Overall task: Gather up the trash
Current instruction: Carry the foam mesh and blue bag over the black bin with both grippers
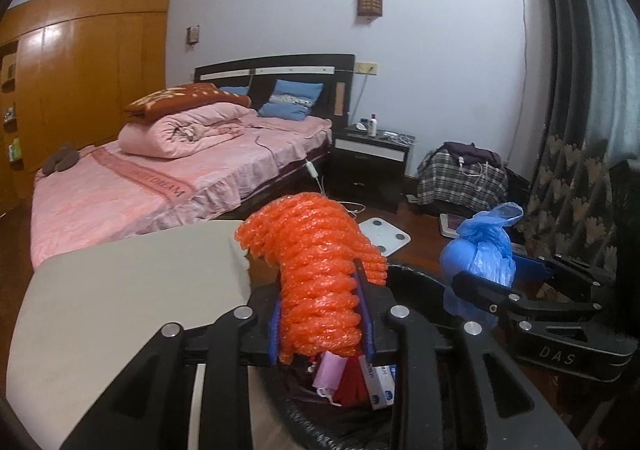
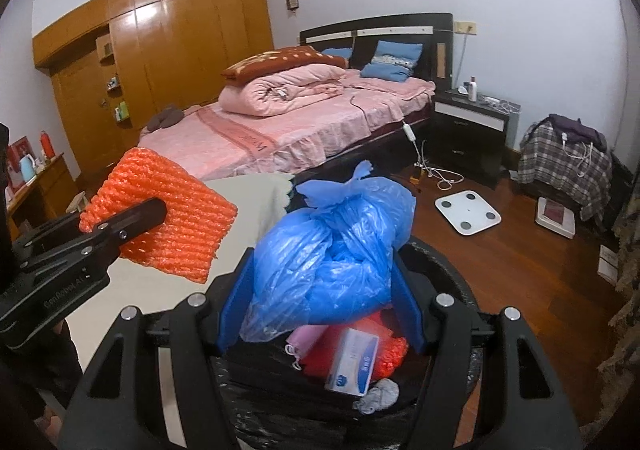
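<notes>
My left gripper is shut on an orange foam net sleeve, held above a black-lined trash bin. It also shows in the right wrist view. My right gripper is shut on a crumpled blue plastic bag, held over the same bin. The blue bag also shows in the left wrist view. Inside the bin lie a white-blue box, a pink mask, red and orange pieces and a grey wad.
A beige table top lies left of the bin. Beyond are a pink bed, a black nightstand, a white scale on the wood floor, and a plaid-covered pile. A curtain hangs at the right.
</notes>
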A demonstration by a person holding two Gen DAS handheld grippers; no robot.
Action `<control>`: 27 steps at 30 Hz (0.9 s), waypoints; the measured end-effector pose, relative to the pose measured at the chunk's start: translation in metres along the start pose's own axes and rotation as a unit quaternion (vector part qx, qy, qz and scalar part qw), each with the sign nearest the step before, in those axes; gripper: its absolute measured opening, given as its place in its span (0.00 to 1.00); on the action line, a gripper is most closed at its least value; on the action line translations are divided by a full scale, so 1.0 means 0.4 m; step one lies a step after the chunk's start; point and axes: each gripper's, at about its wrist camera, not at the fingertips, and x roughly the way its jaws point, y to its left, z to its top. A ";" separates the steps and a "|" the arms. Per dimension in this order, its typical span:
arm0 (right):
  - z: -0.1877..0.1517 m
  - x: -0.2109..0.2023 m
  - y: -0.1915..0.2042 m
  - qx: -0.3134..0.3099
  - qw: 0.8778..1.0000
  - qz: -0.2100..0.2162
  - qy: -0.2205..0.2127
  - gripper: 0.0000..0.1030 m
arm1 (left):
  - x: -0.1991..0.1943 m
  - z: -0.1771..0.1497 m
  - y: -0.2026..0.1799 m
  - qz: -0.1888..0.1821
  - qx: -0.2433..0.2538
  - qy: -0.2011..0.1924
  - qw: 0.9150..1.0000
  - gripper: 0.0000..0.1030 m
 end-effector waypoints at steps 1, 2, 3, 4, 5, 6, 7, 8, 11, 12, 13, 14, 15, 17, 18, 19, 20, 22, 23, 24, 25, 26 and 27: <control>-0.003 0.001 -0.008 0.001 1.000 -0.002 0.001 0.60 | 0.009 -0.001 -0.008 -0.003 0.002 0.002 1.000 0.29; -0.005 0.001 -0.016 0.003 1.000 -0.004 0.002 0.60 | 0.019 -0.002 -0.017 -0.006 0.003 0.005 1.000 0.29; -0.009 0.003 -0.026 0.007 1.000 -0.006 0.003 0.60 | 0.025 -0.003 -0.024 -0.008 0.004 0.006 1.000 0.29; -0.012 0.005 -0.032 0.009 1.000 -0.008 0.003 0.60 | 0.035 -0.005 -0.032 -0.011 0.006 0.008 1.000 0.29; -0.015 0.005 -0.039 0.010 1.000 -0.010 0.004 0.60 | 0.043 -0.006 -0.038 -0.013 0.008 0.010 1.000 0.29; -0.017 0.008 -0.046 0.013 1.000 -0.012 0.006 0.60 | 0.046 -0.009 -0.040 -0.014 0.009 0.011 1.000 0.29; -0.017 0.010 -0.052 0.015 1.000 -0.013 0.007 0.60 | 0.060 -0.009 -0.044 -0.017 0.011 0.014 1.000 0.29; -0.019 0.013 -0.057 0.017 1.000 -0.014 0.008 0.60 | 0.066 -0.010 -0.049 -0.019 0.011 0.016 1.000 0.29; -0.028 0.026 -0.082 0.023 1.000 -0.016 0.014 0.60 | 0.093 -0.018 -0.063 -0.022 0.015 0.022 0.999 0.30; -0.031 0.031 -0.088 0.026 0.999 -0.016 0.016 0.60 | 0.101 -0.019 -0.068 -0.023 0.016 0.024 0.999 0.30; -0.032 0.034 -0.092 0.028 0.999 -0.016 0.018 0.60 | 0.110 -0.022 -0.071 -0.023 0.017 0.026 0.999 0.30; -0.030 0.039 -0.097 0.029 0.999 -0.016 0.020 0.60 | 0.121 -0.025 -0.073 -0.024 0.018 0.029 0.999 0.30; -0.032 0.044 -0.101 0.030 0.999 -0.017 0.022 0.60 | 0.126 -0.027 -0.076 -0.024 0.018 0.030 0.999 0.30; -0.033 0.051 -0.107 0.031 0.999 -0.018 0.023 0.60 | 0.141 -0.033 -0.077 -0.025 0.018 0.033 0.999 0.30; -0.034 0.056 -0.110 0.031 0.999 -0.018 0.024 0.60 | 0.147 -0.035 -0.077 -0.025 0.019 0.034 0.999 0.30; -0.035 0.059 -0.113 0.031 0.999 -0.017 0.024 0.60 | 0.157 -0.039 -0.077 -0.025 0.019 0.036 0.999 0.30; -0.037 0.067 -0.116 0.031 0.999 -0.018 0.027 0.60 | 0.162 -0.042 -0.078 -0.025 0.020 0.037 0.999 0.30; -0.038 0.075 -0.118 0.031 0.999 -0.017 0.029 0.60 | 0.177 -0.047 -0.076 -0.025 0.017 0.041 0.999 0.30; -0.037 0.081 -0.118 0.030 0.999 -0.016 0.031 0.60 | 0.182 -0.049 -0.077 -0.025 0.016 0.043 0.999 0.30; -0.037 0.089 -0.120 0.029 0.999 -0.015 0.033 0.60 | 0.187 -0.052 -0.076 -0.026 0.015 0.045 0.999 0.30; -0.038 0.097 -0.120 0.028 0.999 -0.013 0.035 0.61 | 0.195 -0.054 -0.075 -0.028 0.014 0.047 0.998 0.30; -0.041 0.108 -0.119 0.026 0.999 -0.012 0.038 0.61 | 0.204 -0.056 -0.074 -0.028 0.014 0.050 0.998 0.30; -0.045 0.114 -0.114 0.024 0.999 -0.011 0.041 0.61 | 0.212 -0.057 -0.073 -0.029 0.013 0.053 0.998 0.31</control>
